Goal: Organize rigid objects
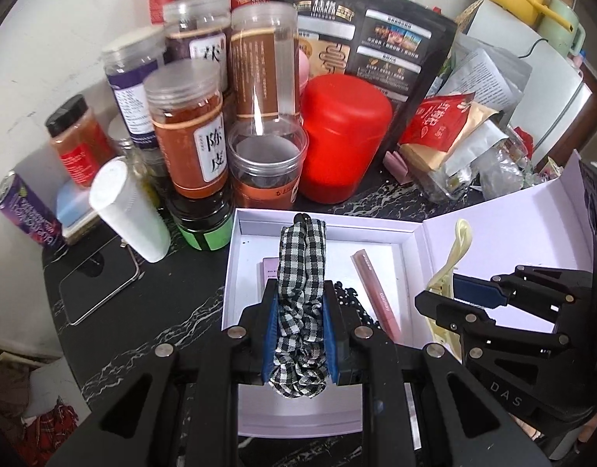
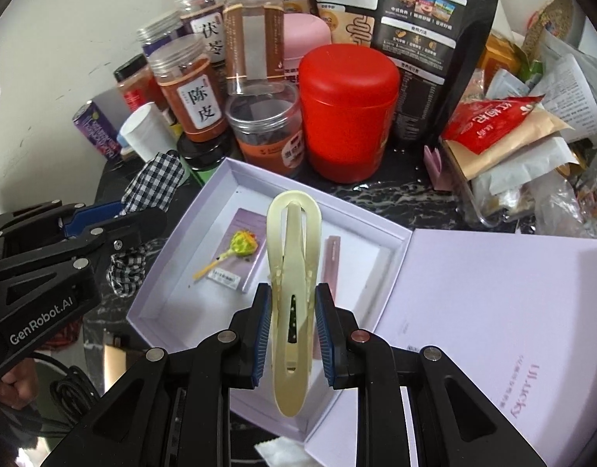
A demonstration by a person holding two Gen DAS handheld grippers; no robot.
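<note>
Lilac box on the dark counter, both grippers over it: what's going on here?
A person is tidying small items into the open lilac box. The left gripper is shut on a black-and-white checked scrunchie, the right gripper on a pale yellow hair clip; both hang above the box, not yet released. A pink tube and a card already lie inside. Jars and a red canister crowd the counter behind.

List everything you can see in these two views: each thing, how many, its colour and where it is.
box: one, white, lid open, on dark marbled table
lip tube: one, pink, inside box
card: one, lilac, inside box
jars: several, clear, behind box
canister: one, red, behind box
pouch: one, black, at back
scrunchie: one, black-white check, in left gripper
hair clip: one, cream, in right gripper
</note>
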